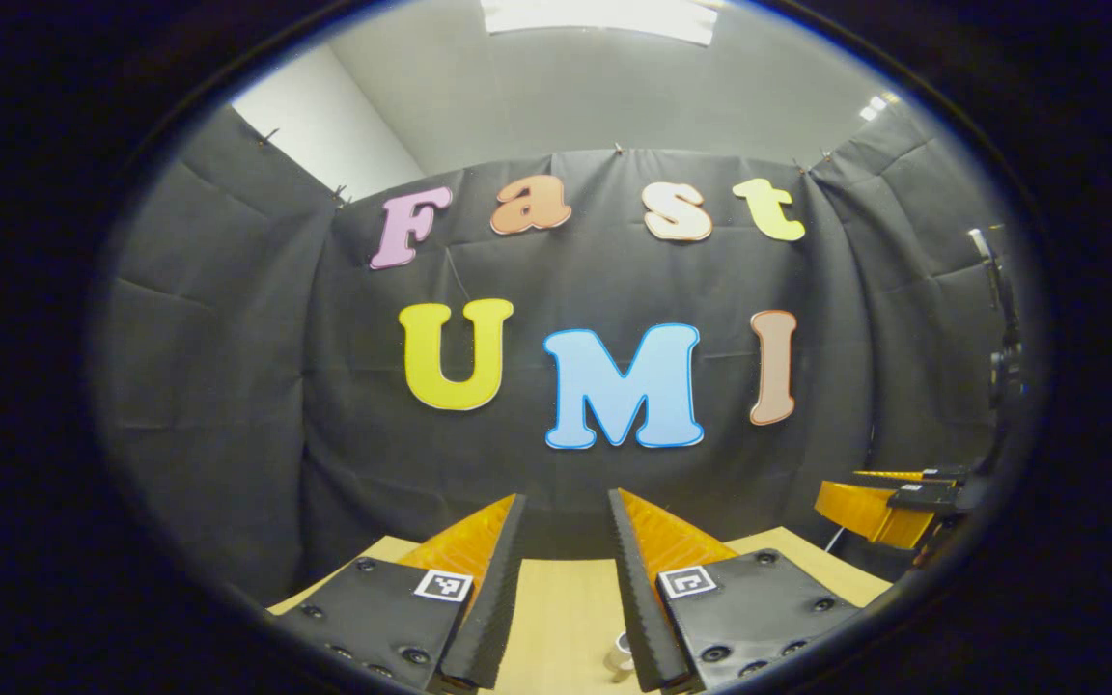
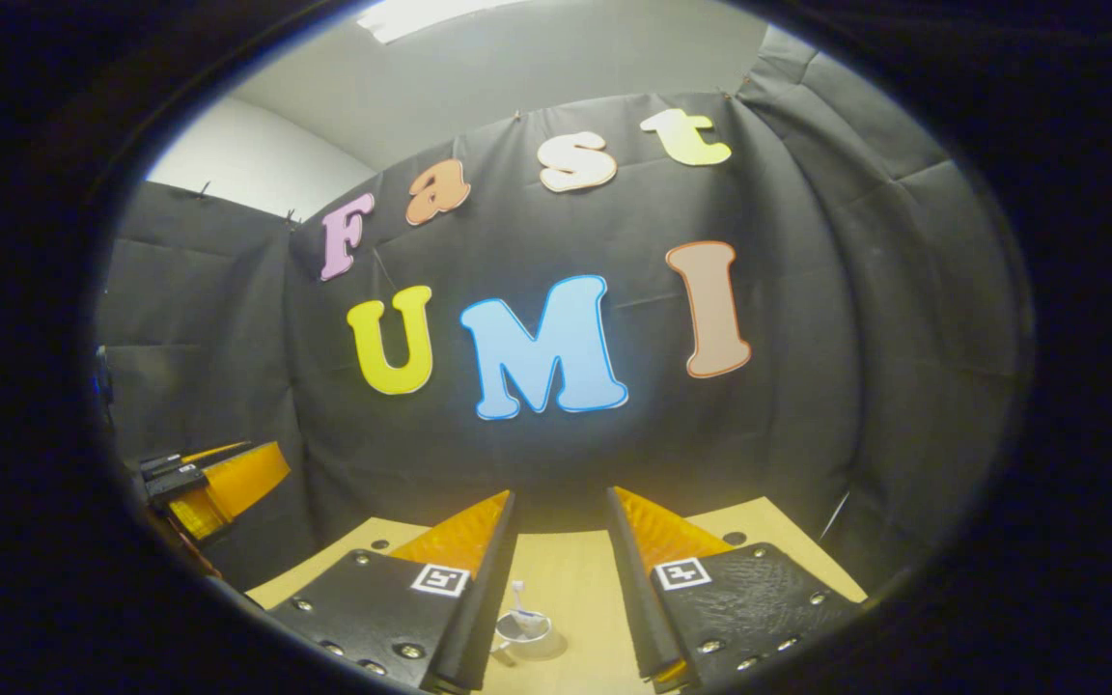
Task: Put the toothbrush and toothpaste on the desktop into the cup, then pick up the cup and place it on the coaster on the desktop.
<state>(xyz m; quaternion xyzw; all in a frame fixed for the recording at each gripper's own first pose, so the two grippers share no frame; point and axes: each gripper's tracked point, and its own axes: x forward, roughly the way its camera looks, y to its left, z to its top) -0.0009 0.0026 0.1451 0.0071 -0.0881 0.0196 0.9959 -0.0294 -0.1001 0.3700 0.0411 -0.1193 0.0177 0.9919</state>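
Note:
My left gripper (image 1: 566,500) is held above the wooden desktop (image 1: 561,598), open with nothing between its fingers. Low beside its right finger, a small pale round thing (image 1: 620,655) peeks out, partly hidden; it looks like the cup. My right gripper (image 2: 561,496) is open too, raised over the desktop (image 2: 575,579). Below the gap near its left finger stands the small cup (image 2: 523,627) with a thin white stick (image 2: 517,591) rising from it, too small to tell what it is. Each gripper hangs well above the cup and touches nothing.
The other gripper shows at the right edge of the left gripper view (image 1: 889,502) and at the left edge of the right gripper view (image 2: 218,478). The black cloth wall (image 2: 807,386) closes the desk's far edge. A small dark spot (image 2: 735,538) marks the desktop's right side.

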